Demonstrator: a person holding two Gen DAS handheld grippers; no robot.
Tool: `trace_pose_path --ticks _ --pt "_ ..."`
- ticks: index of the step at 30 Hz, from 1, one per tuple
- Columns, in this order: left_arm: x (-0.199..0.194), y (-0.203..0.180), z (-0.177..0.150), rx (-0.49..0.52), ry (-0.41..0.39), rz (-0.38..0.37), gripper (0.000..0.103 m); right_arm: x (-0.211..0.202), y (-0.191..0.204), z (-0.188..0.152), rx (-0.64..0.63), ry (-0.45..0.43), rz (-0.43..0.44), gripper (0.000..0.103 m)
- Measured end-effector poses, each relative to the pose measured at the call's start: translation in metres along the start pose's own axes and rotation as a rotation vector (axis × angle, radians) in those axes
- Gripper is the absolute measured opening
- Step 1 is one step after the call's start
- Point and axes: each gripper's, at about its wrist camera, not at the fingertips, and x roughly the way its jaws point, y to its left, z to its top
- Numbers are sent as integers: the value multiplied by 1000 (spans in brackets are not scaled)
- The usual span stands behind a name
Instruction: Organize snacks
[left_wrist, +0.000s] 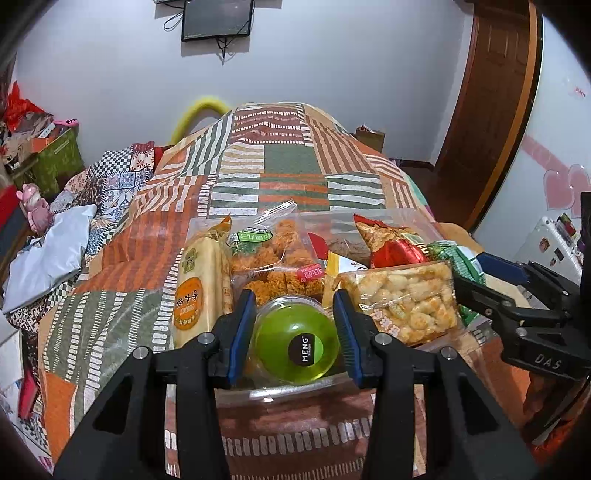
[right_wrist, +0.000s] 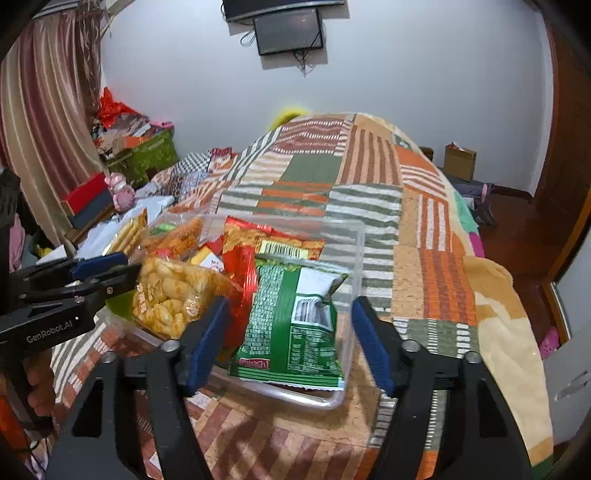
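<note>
A clear plastic bin (right_wrist: 341, 391) on the patchwork bedspread holds several snack packs. In the left wrist view my left gripper (left_wrist: 295, 334) is open, its blue pads either side of a green jelly cup (left_wrist: 295, 341) at the bin's near edge, with small gaps. Behind it lie a pale biscuit pack (left_wrist: 201, 291), fried bites (left_wrist: 275, 258), a puffed-snack bag (left_wrist: 406, 299) and a red bag (left_wrist: 391, 243). My right gripper (right_wrist: 288, 341) is open and empty above a green bag (right_wrist: 291, 325) in the bin's right end. The puffed-snack bag (right_wrist: 173, 295) lies to its left.
The bedspread (left_wrist: 288, 166) covers a bed running away toward a white wall. Crumpled bedding and a grey pillow (left_wrist: 51, 254) lie left. Boxes and clutter (right_wrist: 147, 151) stand at the far left. A wooden door (left_wrist: 491, 92) is right.
</note>
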Motion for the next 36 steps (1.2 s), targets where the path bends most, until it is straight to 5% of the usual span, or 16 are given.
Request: trace_pose_path --ticks 7,19,27,36 --pt "-23 -7 3 -1 -39 -18 43 -23 -4 5 18 -46 2 69" --pt "-118 -20 2 -15 -216 -32 48 -99 20 7 -3 -178 46 69" --pt "-179 -31 -20 5 -366 -14 72 -143 40 0 -33 -259 68 77" --pt "-200 -34 -35 6 -413 -23 91 -159 53 -14 -44 -300 53 88"
